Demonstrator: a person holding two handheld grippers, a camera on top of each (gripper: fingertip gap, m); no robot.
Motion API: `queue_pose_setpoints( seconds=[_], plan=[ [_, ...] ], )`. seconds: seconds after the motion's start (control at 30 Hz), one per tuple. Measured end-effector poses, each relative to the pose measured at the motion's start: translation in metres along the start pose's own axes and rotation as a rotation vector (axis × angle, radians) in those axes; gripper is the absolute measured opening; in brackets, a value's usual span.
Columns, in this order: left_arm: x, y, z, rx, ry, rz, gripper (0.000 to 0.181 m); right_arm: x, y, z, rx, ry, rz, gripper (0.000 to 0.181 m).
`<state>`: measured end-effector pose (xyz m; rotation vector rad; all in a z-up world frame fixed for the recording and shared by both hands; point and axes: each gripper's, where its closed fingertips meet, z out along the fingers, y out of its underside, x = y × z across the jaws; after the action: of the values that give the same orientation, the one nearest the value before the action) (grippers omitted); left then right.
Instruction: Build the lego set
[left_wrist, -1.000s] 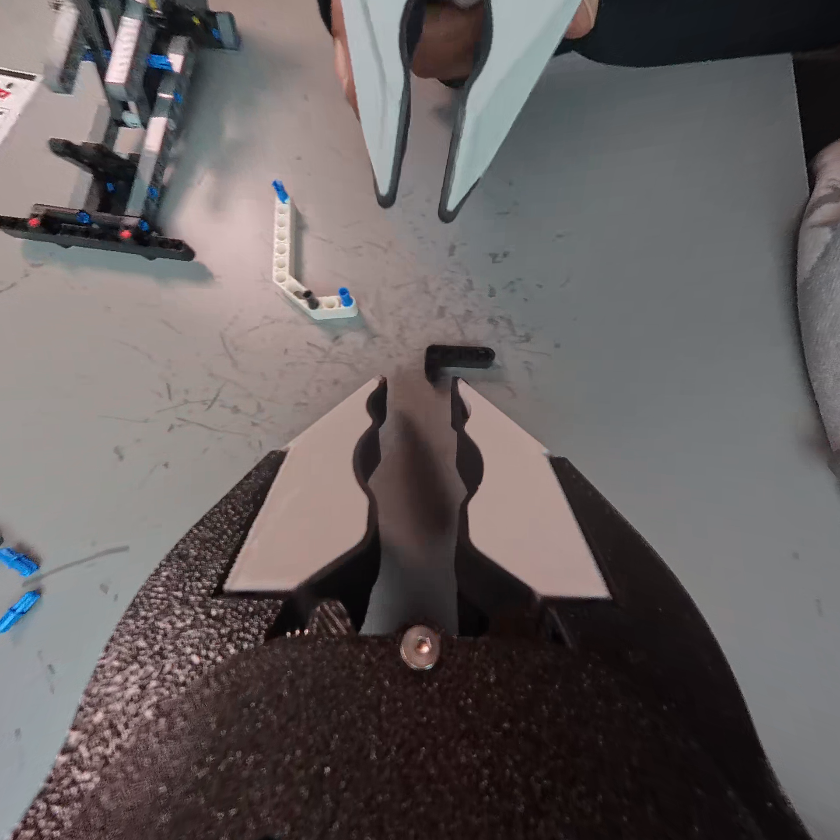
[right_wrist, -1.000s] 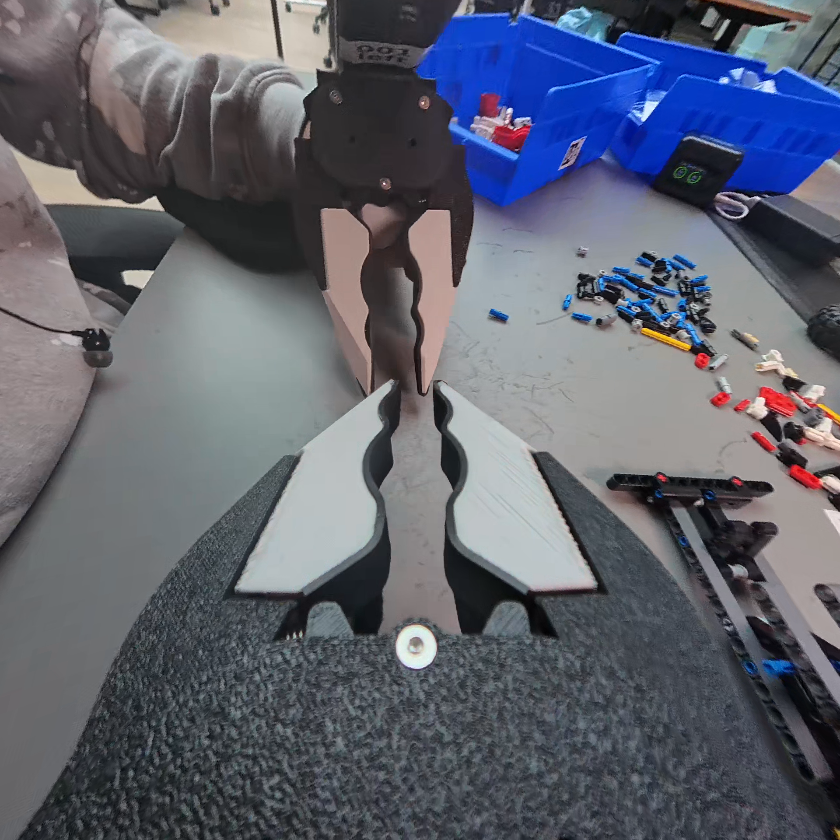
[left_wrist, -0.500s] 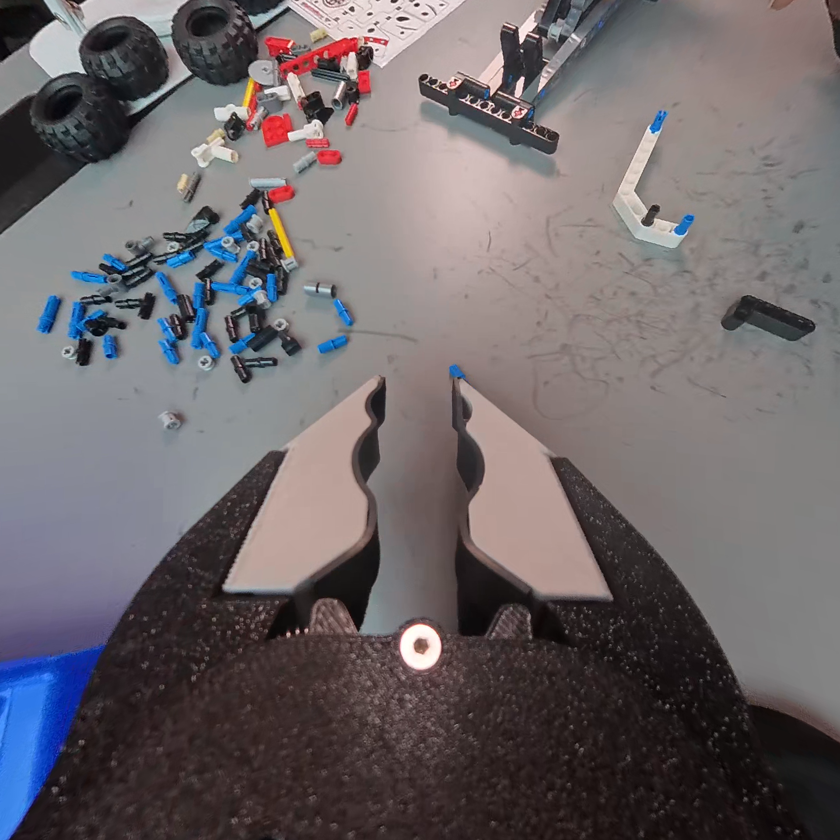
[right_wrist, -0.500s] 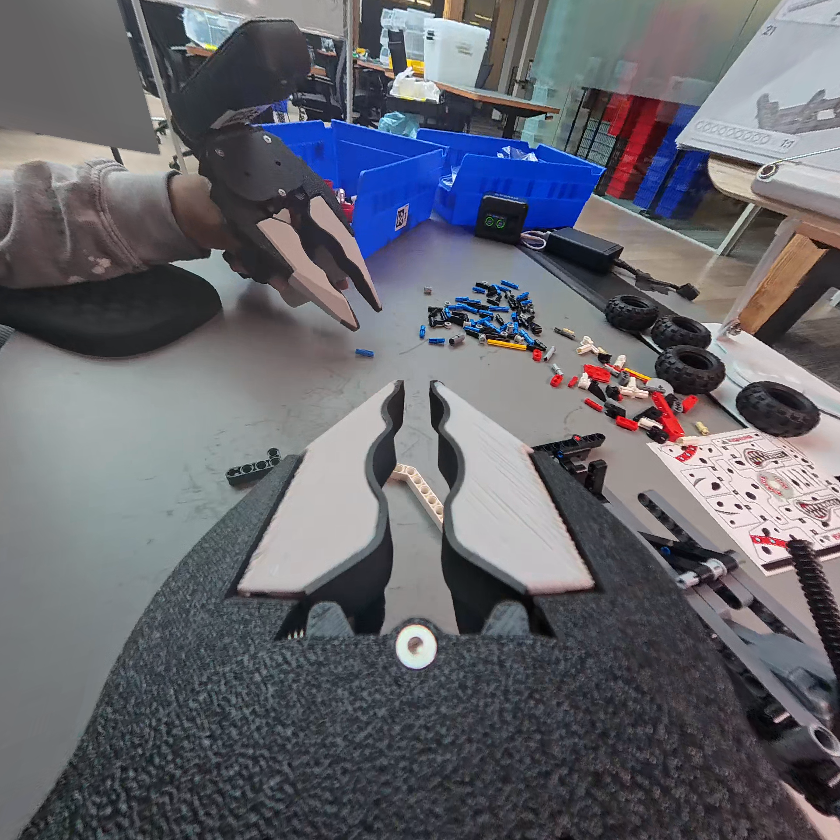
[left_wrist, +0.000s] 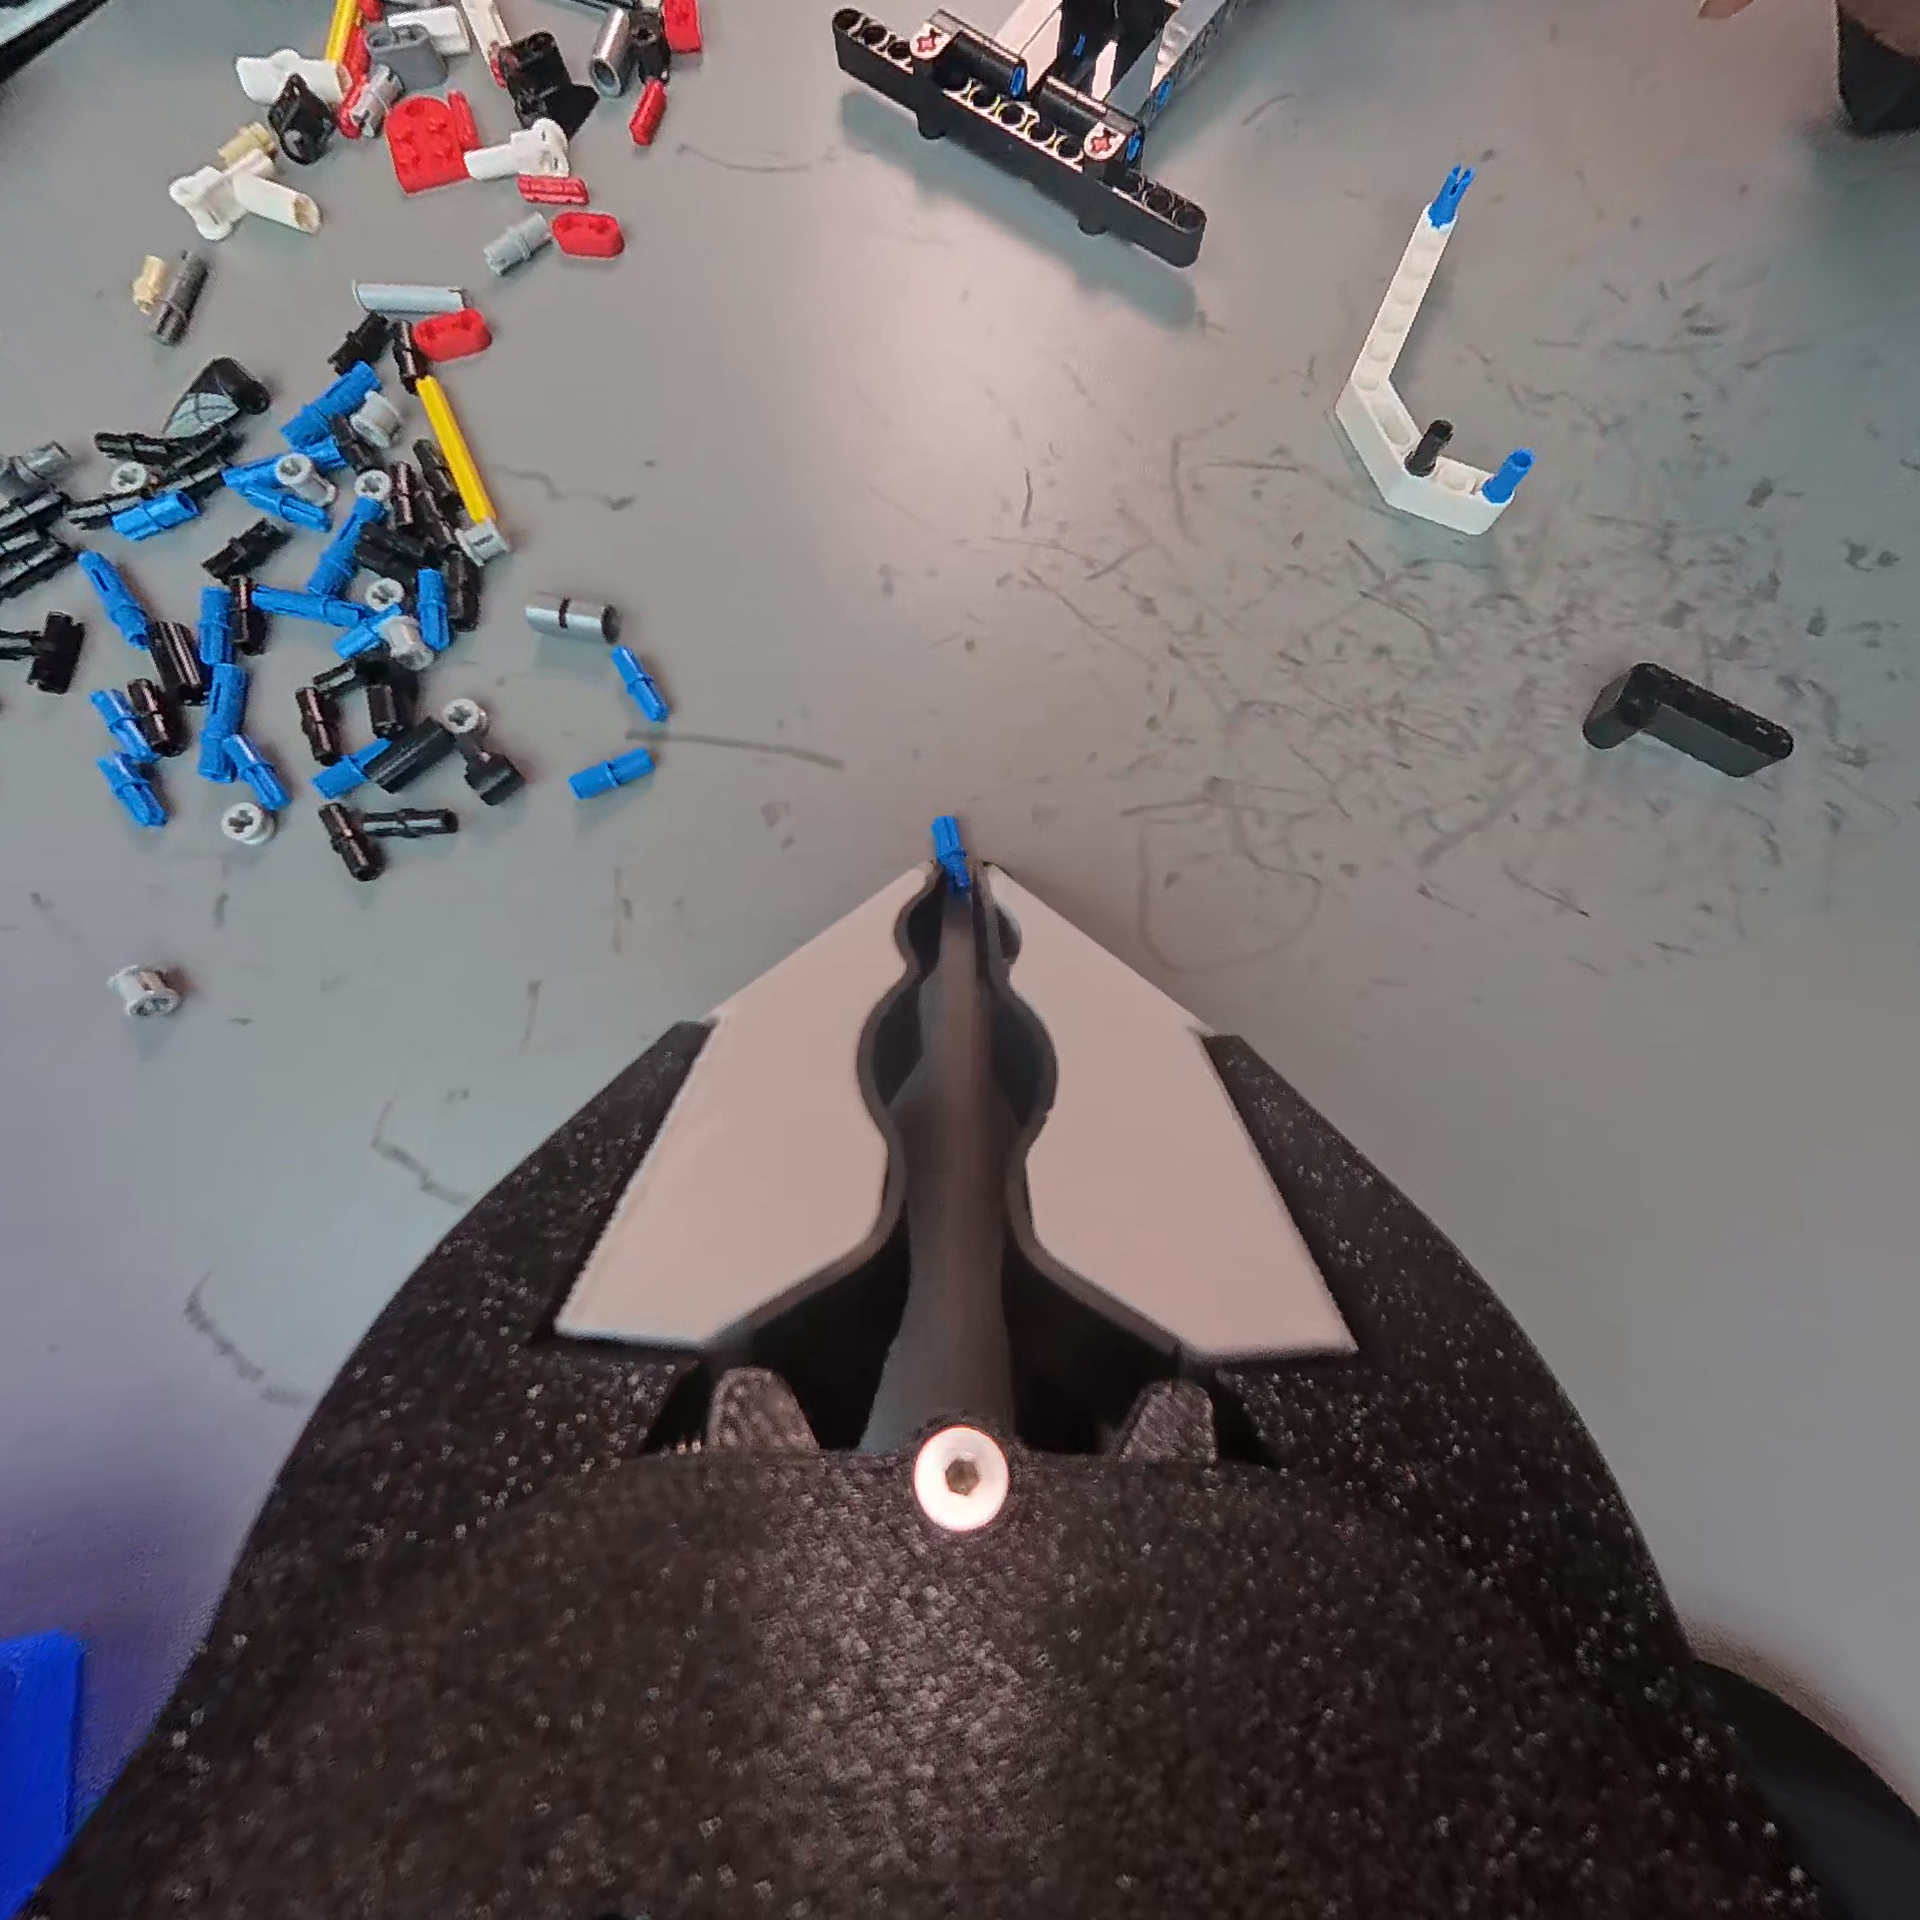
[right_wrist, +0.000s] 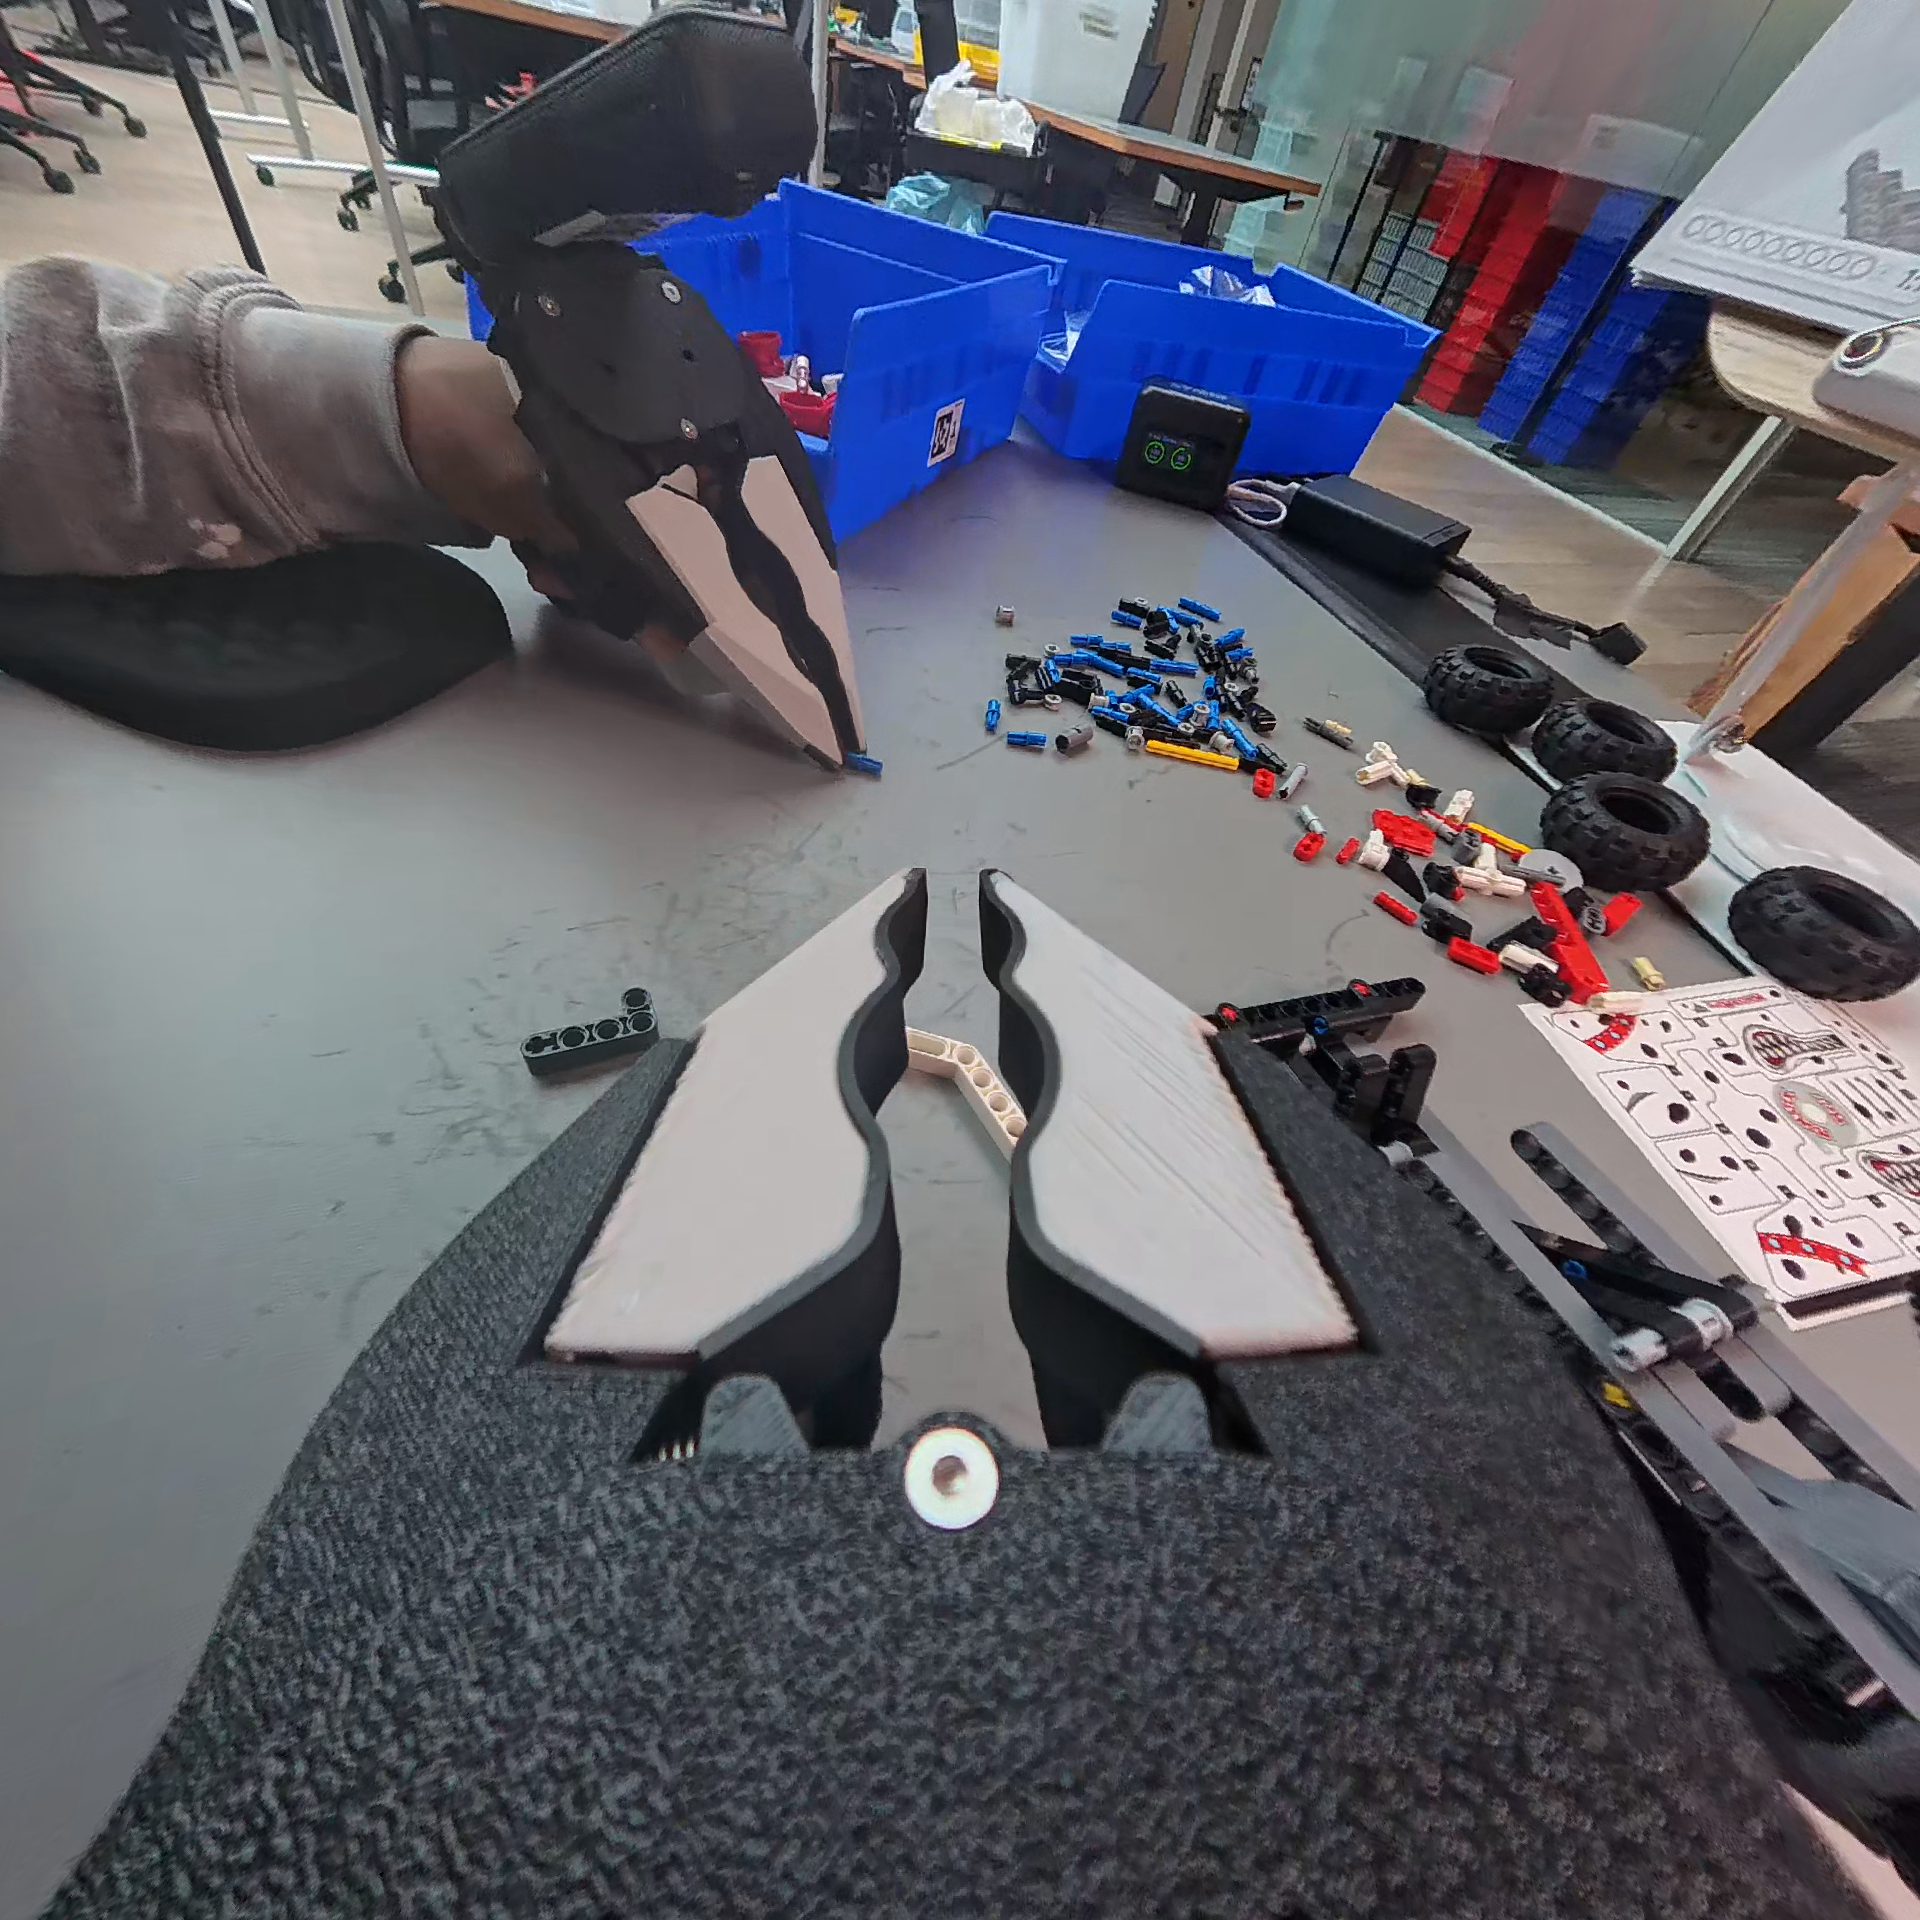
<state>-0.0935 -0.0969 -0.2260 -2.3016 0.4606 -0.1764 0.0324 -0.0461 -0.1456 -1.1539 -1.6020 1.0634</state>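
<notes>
My left gripper (left_wrist: 956, 871) is shut on a small blue pin (left_wrist: 950, 850) at the table surface; it also shows in the right wrist view (right_wrist: 847, 764) with the blue pin (right_wrist: 864, 766) at its tips. My right gripper (right_wrist: 953, 883) is slightly open and empty, above a white angled beam (right_wrist: 966, 1070). That white beam (left_wrist: 1397, 374) carries blue pins and a black pin. A black L-shaped beam (left_wrist: 1683, 722) lies to the right, and shows in the right wrist view (right_wrist: 592, 1034). The dark chassis assembly (left_wrist: 1029, 114) lies at the far side, and shows in the right wrist view (right_wrist: 1351, 1049).
A pile of blue, black and grey pins (left_wrist: 260, 623) and red and white parts (left_wrist: 447, 114) lies to the left. In the right wrist view, black tyres (right_wrist: 1621, 831), a sticker sheet (right_wrist: 1756, 1112), blue bins (right_wrist: 935, 343) and a black power brick (right_wrist: 1371, 525) stand around the table. My right fingertips sit around 15 cm from my left ones.
My left gripper swung from the black beam to the loose blue pin, lowered and closed on it. My right gripper pulled back and stays slightly open.
</notes>
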Motion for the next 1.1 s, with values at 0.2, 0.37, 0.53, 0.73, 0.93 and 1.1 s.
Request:
queue_pose_setpoints(
  seconds=[0.2, 0.37, 0.53, 0.73, 0.93, 1.1],
  plan=[
    [0.024, -0.029, -0.006, 0.140, 0.114, -0.082, 0.004, -0.014, -0.001, 0.006, 0.004, -0.018, -0.088, 0.011],
    [0.066, -0.076, -0.024, 0.366, 0.321, -0.190, 0.004, -0.031, -0.011, 0.013, 0.037, 0.016, -0.261, 0.020],
    [0.096, -0.112, -0.043, 0.546, 0.610, -0.412, 0.004, -0.042, -0.026, 0.022, 0.059, 0.106, -0.460, 0.025],
    [0.105, -0.120, -0.048, 0.592, 0.785, -0.550, 0.003, -0.043, -0.037, 0.024, 0.099, 0.121, -0.425, 0.026],
    [0.106, -0.120, -0.049, 0.586, 0.838, -0.589, 0.003, -0.043, -0.039, 0.021, 0.126, 0.102, -0.369, 0.022],
    [0.104, -0.118, -0.049, 0.586, 0.877, -0.633, 0.003, -0.033, -0.045, 0.014, 0.166, 0.103, -0.295, 0.022]
  ],
)
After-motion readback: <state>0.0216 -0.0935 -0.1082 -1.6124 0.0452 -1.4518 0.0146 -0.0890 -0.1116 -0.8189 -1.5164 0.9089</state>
